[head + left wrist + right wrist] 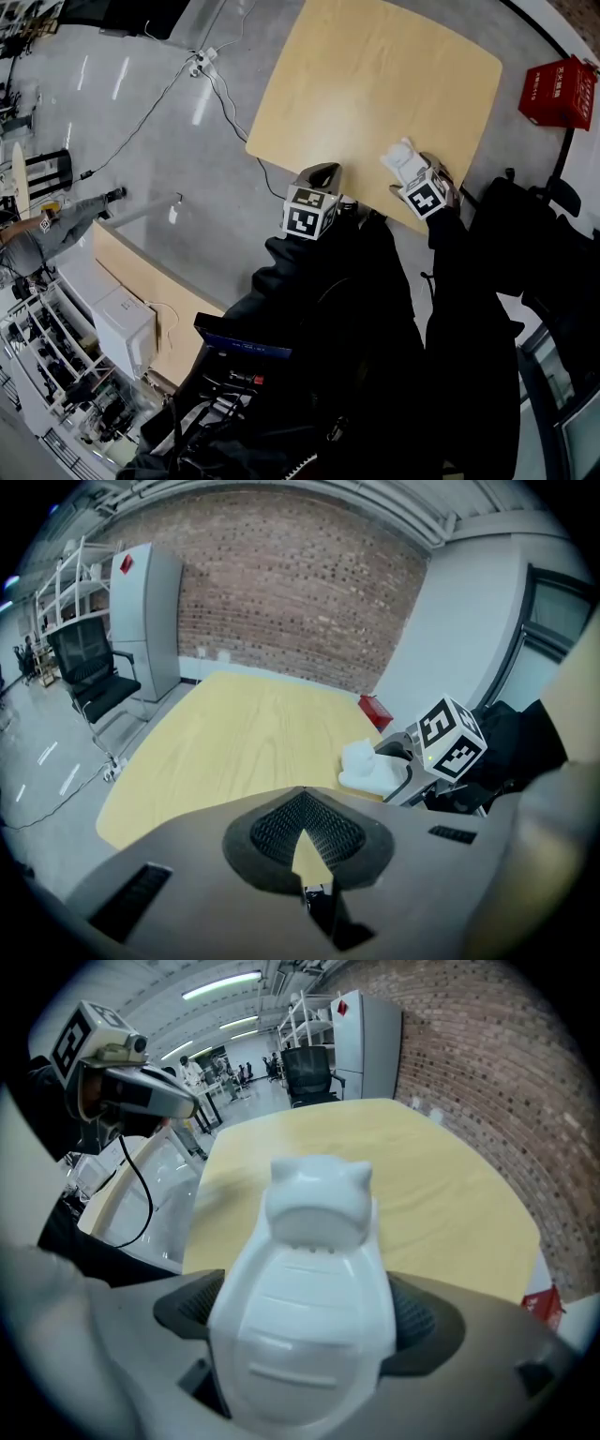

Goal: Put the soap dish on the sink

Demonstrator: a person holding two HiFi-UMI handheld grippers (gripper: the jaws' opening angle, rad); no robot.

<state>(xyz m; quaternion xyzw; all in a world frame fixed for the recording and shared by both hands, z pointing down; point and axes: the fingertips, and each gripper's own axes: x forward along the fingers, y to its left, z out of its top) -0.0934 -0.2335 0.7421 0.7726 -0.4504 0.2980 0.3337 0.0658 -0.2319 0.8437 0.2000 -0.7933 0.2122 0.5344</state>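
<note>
- Brick wall [281, 592] closes the far side of the room, and a pale wood table [375, 84] with rounded corners stands on grey polished floor, a red box [560, 91] on the floor off its far right corner.
- Held over the table's near right edge is the soap dish [309, 1288], a glossy white moulded piece with two small ears at its far end and shallow ribs along its tray.
- It looks like hard, light plastic or ceramic (I cannot tell which). Either way it is stiff and smooth, so I judge it apt to slip under a loose grip and to chip if dropped on a hard basin.
- The sensible hold is across the wide body, where the sides run nearly parallel, and that is where it is held.
- The right gripper [415, 178] is clamped on the dish, one pad on each flank, with the eared end pointing away over the table.
- The left gripper [305, 855] has its jaws drawn together with nothing between them, and hovers at the table's near edge just left of the right one.
- Both dark sleeves reach forward from the body, the forearms roughly parallel.
- A white basin [155, 1194] well to the left, off the table, may be the sink.
</note>
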